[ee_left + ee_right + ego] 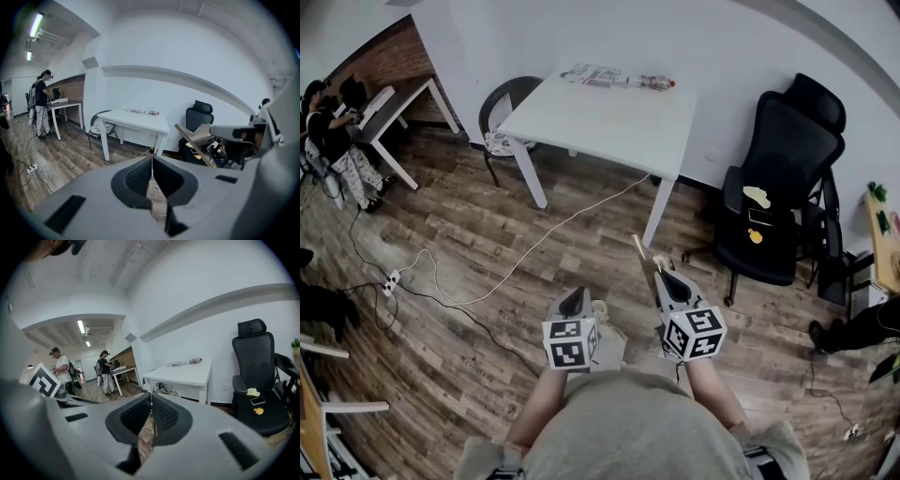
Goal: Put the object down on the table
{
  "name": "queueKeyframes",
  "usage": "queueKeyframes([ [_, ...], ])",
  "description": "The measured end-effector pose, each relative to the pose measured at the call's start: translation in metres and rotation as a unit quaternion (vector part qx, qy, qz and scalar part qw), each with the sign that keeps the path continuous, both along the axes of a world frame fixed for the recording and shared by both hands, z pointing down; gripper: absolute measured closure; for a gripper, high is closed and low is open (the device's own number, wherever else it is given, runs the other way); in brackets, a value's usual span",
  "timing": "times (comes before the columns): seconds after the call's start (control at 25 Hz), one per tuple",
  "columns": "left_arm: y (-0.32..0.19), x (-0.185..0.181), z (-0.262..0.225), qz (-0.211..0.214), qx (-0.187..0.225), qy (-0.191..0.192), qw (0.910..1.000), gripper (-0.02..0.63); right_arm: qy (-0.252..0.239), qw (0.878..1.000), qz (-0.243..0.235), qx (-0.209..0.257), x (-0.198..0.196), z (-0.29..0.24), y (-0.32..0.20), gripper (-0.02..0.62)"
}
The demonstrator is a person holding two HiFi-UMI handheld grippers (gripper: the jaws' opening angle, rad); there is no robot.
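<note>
Not much done yet: our right gripper point(664, 277) was clamped shut on a thin stick point(638, 247), and our left gripper point(576, 298) was closed on nothing. The table point(609, 122) was well ahead of both, so we'd say the whole carry and set-down was left.

Object: thin, flat tan strip point(638, 247), long and narrow. Near end is clamped between the jaws of the right gripper point(659, 270); free end points far and slightly left. It is held over the floor, well apart from the white table point(609, 117) at far centre.
</note>
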State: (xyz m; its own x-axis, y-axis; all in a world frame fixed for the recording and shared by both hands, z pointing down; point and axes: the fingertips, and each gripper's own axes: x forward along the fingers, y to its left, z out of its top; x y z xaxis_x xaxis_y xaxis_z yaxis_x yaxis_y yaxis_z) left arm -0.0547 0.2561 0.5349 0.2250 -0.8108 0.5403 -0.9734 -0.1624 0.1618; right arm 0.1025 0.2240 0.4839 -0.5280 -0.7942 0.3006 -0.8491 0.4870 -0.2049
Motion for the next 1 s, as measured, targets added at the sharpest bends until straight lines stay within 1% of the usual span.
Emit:
queueKeyframes([
  [0.24, -0.039, -0.001, -0.001, 0.000, -0.001, 0.000, 1.0000, 0.595, -0.008, 1.000, -0.002, 0.004, 0.000, -0.006, -0.039, 0.584],
  [0.48, -0.084, -0.002, 0.002, 0.005, -0.006, 0.001, 1.0000, 0.595, -0.010, 1.000, -0.005, -0.002, -0.004, -0.004, -0.083, 0.584],
  [1.0, -0.194, -0.030, -0.012, 0.020, 0.000, 0.001, 0.9998, 0.595, -0.006, 1.000, 0.004, 0.003, -0.032, -0.018, -0.188, 0.584],
])
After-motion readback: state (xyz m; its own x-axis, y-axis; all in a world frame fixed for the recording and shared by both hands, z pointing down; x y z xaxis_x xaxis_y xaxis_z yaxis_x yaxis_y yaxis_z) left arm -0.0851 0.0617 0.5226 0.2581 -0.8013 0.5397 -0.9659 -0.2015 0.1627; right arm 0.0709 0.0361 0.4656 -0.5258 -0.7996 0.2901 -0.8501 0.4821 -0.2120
